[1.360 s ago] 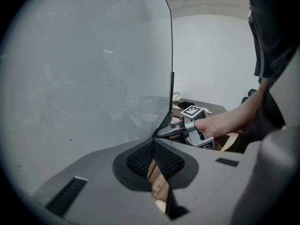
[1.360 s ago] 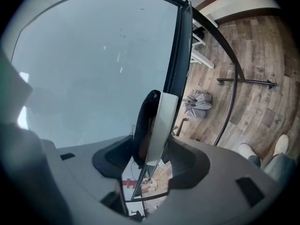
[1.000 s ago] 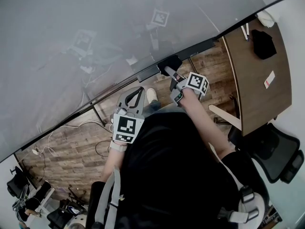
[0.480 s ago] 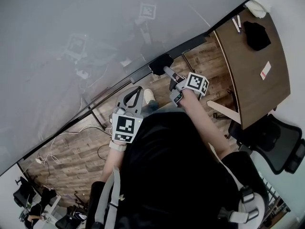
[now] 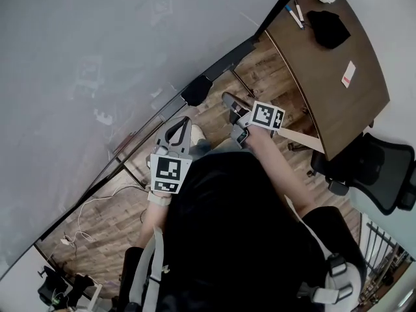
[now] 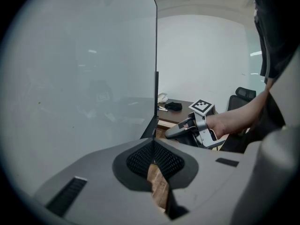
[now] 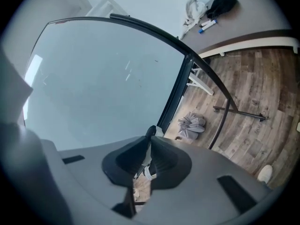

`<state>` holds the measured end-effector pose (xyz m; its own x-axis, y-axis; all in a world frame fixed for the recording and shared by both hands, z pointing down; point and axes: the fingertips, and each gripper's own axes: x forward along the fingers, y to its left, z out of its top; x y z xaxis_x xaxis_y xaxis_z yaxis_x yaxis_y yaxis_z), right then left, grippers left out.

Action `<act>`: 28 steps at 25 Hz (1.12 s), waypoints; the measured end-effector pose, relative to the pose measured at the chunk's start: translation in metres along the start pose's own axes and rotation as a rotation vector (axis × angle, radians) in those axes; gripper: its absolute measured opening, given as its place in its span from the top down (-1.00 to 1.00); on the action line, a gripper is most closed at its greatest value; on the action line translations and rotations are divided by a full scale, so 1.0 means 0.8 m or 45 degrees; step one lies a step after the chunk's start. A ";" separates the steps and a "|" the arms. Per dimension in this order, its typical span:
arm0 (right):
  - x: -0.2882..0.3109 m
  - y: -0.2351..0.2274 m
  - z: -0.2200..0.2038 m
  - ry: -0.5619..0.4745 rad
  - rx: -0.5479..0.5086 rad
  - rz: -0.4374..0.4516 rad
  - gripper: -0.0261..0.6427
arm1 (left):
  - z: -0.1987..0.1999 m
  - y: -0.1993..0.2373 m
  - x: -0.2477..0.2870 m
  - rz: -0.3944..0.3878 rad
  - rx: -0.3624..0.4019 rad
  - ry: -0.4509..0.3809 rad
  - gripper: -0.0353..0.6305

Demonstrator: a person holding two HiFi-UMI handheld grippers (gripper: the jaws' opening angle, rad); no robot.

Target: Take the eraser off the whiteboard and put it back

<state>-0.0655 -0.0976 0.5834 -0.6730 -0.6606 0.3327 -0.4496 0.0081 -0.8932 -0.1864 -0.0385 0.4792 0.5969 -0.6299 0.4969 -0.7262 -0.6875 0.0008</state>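
The eraser [image 5: 197, 90] sits on the whiteboard [image 5: 97, 57] just past the right gripper [image 5: 229, 100], whose empty jaws are closing, and the left gripper [image 5: 183, 121] is pinched together and empty too, so it's best to pull back straight and not bump it.

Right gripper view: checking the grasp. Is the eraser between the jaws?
No, the right gripper's jaws are closing with nothing between them, and their tips nearly meet.

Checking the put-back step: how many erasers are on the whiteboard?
1: the black eraser sits on the whiteboard's bottom edge, toward the desk. None looks hidden.
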 end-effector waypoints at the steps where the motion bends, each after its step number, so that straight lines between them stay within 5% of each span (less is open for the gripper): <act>1: -0.007 0.003 0.002 -0.010 -0.026 -0.004 0.80 | 0.004 -0.002 0.001 -0.005 0.006 -0.009 0.87; 14: -0.119 0.027 0.054 -0.213 -0.414 -0.121 0.85 | 0.045 -0.060 0.052 -0.165 0.046 -0.065 0.87; 28: -0.252 0.059 0.086 -0.408 -0.844 -0.374 0.85 | 0.099 -0.144 0.092 -0.409 0.107 -0.167 0.87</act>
<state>0.0893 -0.0161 0.4529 -0.3162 -0.8881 0.3337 -0.9065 0.1790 -0.3825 -0.0321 -0.0341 0.4469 0.8330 -0.4137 0.3674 -0.4668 -0.8820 0.0650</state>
